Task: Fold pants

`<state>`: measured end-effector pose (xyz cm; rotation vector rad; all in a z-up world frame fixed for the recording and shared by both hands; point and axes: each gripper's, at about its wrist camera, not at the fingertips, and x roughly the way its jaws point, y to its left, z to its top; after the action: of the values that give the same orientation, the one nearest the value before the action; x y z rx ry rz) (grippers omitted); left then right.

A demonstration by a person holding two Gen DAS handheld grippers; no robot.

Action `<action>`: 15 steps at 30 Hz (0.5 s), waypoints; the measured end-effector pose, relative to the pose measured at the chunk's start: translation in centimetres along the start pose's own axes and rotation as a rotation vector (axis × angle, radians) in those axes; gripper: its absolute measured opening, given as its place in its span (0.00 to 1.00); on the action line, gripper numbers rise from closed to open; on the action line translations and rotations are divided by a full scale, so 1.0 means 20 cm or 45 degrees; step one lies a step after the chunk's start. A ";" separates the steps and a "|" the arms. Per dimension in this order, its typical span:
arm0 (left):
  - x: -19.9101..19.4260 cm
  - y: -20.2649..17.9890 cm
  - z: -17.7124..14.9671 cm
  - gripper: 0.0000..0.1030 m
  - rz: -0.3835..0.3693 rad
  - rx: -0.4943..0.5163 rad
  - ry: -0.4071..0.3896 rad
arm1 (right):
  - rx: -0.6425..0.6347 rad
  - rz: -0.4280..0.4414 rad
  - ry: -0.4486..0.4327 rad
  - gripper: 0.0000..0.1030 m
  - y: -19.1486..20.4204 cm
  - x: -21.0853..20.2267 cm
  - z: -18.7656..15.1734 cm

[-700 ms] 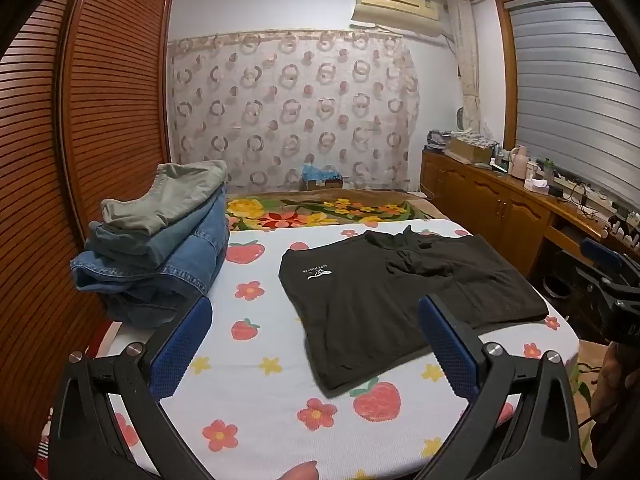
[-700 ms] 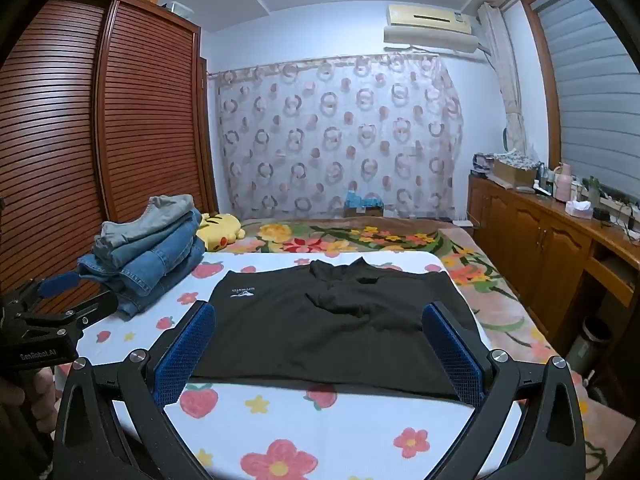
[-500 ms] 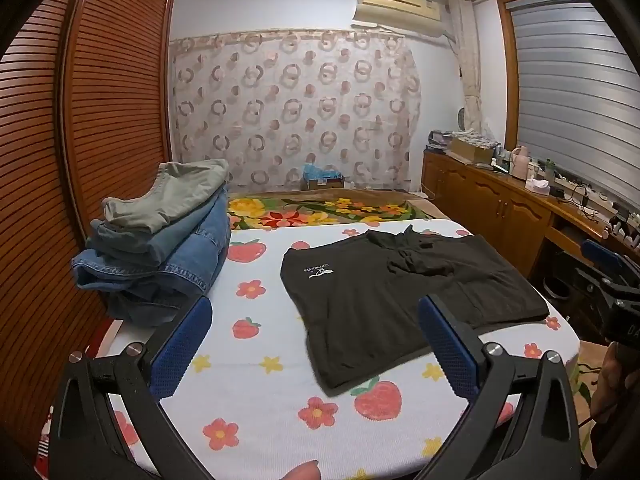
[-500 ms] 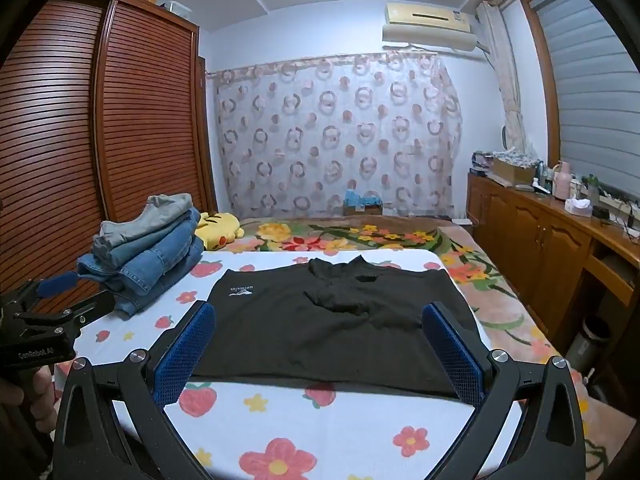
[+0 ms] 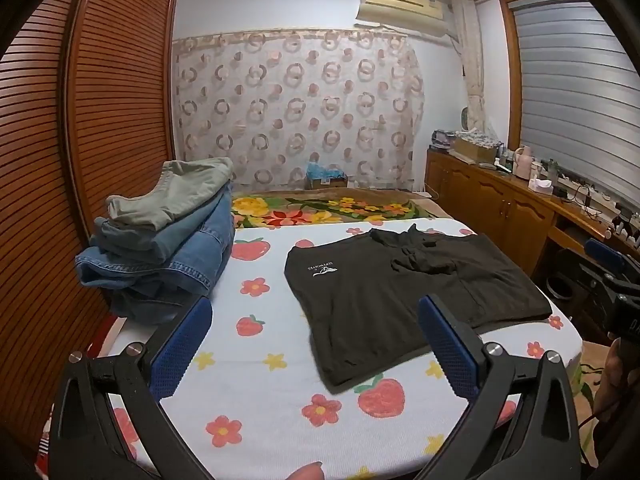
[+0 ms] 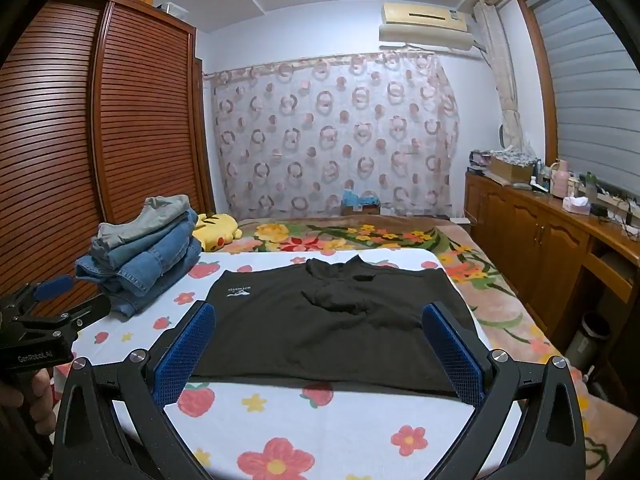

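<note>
Black pants (image 5: 400, 288) with a small white logo lie spread flat on the bed's strawberry-print sheet (image 5: 260, 360); a bunched fold sits near their far edge. My left gripper (image 5: 314, 308) hovers open above the sheet's near left corner, with nothing between its blue pads. In the right wrist view the pants (image 6: 332, 320) lie straight ahead, and my right gripper (image 6: 319, 312) is open above their near edge, not touching them. The left gripper (image 6: 52, 304) also shows at that view's left edge, held by a hand.
A stack of folded jeans (image 5: 160, 248) with a grey-green pair on top sits at the bed's left, beside the louvred wardrobe (image 5: 112, 120). A yellow plush toy (image 6: 218, 228) and floral blanket (image 6: 340, 236) lie beyond. A wooden sideboard (image 6: 540, 240) runs along the right.
</note>
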<state>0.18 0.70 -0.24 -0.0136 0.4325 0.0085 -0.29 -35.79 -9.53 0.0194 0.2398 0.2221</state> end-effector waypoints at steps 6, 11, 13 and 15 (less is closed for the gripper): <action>0.00 0.02 0.01 1.00 0.000 0.002 0.000 | 0.002 0.002 -0.002 1.00 0.00 0.00 0.00; 0.00 0.02 0.01 1.00 0.000 0.001 -0.001 | 0.002 0.001 -0.005 1.00 0.00 0.00 0.00; 0.00 0.02 0.01 1.00 0.002 0.001 -0.002 | 0.002 0.001 -0.009 1.00 0.00 0.00 0.00; 0.00 0.02 0.01 1.00 0.000 0.001 -0.002 | 0.000 0.000 -0.011 1.00 0.00 0.00 0.00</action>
<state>0.19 1.10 -0.03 -0.0132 0.4305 0.0087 -0.31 -35.85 -9.43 0.0203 0.2313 0.2217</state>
